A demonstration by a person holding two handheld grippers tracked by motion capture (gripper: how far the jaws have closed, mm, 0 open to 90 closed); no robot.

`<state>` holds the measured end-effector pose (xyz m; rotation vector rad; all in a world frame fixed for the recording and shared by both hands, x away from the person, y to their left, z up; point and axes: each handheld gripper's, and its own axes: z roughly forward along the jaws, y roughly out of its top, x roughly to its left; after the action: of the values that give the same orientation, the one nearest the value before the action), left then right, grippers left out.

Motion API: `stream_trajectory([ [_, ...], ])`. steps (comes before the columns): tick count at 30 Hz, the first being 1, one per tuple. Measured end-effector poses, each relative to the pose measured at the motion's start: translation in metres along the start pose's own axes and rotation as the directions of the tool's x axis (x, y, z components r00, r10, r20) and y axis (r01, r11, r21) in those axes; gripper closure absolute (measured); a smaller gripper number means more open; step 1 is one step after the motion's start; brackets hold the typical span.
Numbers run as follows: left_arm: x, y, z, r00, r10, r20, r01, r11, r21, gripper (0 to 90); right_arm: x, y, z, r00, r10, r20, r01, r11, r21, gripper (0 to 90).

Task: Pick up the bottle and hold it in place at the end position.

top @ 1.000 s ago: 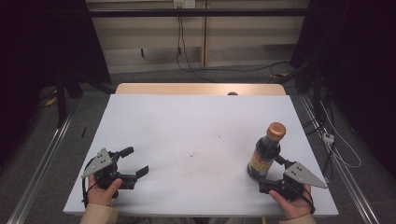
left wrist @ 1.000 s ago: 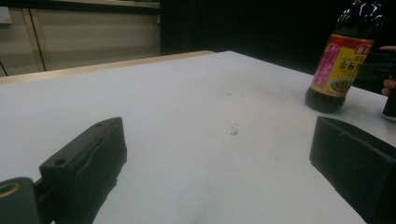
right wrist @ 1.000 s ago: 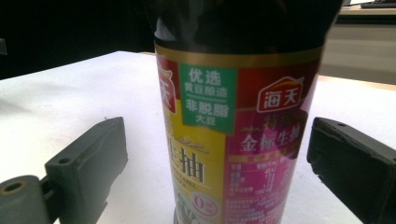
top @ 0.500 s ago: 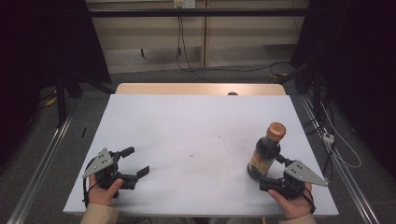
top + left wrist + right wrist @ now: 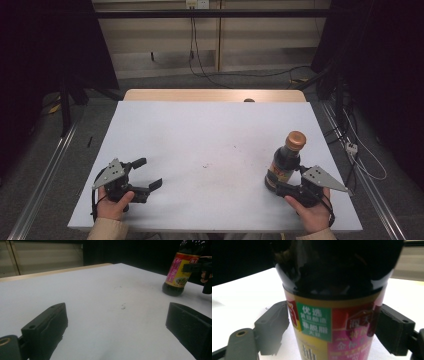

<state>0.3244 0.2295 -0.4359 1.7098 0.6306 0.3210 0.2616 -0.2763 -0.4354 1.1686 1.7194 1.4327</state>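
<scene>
A dark sauce bottle (image 5: 287, 162) with a copper cap and a yellow, red and pink label stands upright on the white table (image 5: 210, 130), near its right front. My right gripper (image 5: 278, 187) reaches in from the near side at the bottle's lower body. Its jaws have just been closing, and in the right gripper view the bottle (image 5: 332, 327) sits between them with both pads against the label. My left gripper (image 5: 149, 172) rests open at the table's left front with nothing between its jaws. The left gripper view has the bottle (image 5: 178, 272) far right, with the right gripper (image 5: 206, 272) at it.
A strip of bare wood (image 5: 210, 95) runs along the table's far edge, with a small dark object (image 5: 248, 100) on it. Faint specks (image 5: 205, 165) mark the middle of the tabletop. Cables (image 5: 350, 145) lie on the floor to the right, and metal rails flank the table.
The right gripper's jaws have drawn in against the bottle. Both hands and the bottle stay where they were.
</scene>
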Motion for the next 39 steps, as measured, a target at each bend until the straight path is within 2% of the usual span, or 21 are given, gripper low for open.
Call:
stream_trajectory([
  [4,0.000,-0.001,0.001,1.0000,0.001,0.000,-0.001,0.9999,0.011,3.7,-0.002,0.000,0.001,1.0000,0.006,-0.005,-0.006,1.000,-0.001,27.3],
  [10,0.001,-0.001,0.002,1.0000,0.003,0.002,-0.003,0.9999,0.016,3.7,-0.002,0.002,0.002,0.9999,0.008,-0.007,-0.008,1.000,0.008,28.7],
  [16,0.000,0.000,0.003,1.0000,0.006,0.001,-0.006,0.9998,0.019,3.8,-0.001,0.006,0.002,0.9998,-0.016,0.006,0.016,1.000,0.021,30.7],
  [20,0.001,0.000,0.004,1.0000,0.003,0.003,-0.003,0.9998,0.018,3.8,-0.002,0.007,0.004,0.9999,-0.008,0.011,0.008,1.000,0.015,31.1],
  [23,0.001,-0.001,0.004,1.0000,0.001,0.002,-0.001,0.9999,0.015,3.8,-0.003,0.009,0.006,0.9998,0.019,0.004,-0.019,1.000,0.000,31.2],
  [26,0.001,-0.001,0.004,1.0000,0.001,0.007,-0.001,0.9999,0.016,3.8,-0.001,0.012,0.008,1.0000,0.008,0.001,-0.008,1.000,-0.017,31.3],
  [30,0.001,0.000,0.005,0.9999,0.009,0.008,-0.009,0.9997,0.020,3.8,0.004,0.021,0.017,0.9996,-0.022,-0.017,0.021,0.999,-0.046,31.2],
  [39,0.001,0.000,0.004,0.9999,0.009,0.007,-0.009,0.9999,0.013,3.8,0.010,0.029,0.042,0.9974,-0.053,-0.049,0.050,0.997,-0.051,31.2],
])
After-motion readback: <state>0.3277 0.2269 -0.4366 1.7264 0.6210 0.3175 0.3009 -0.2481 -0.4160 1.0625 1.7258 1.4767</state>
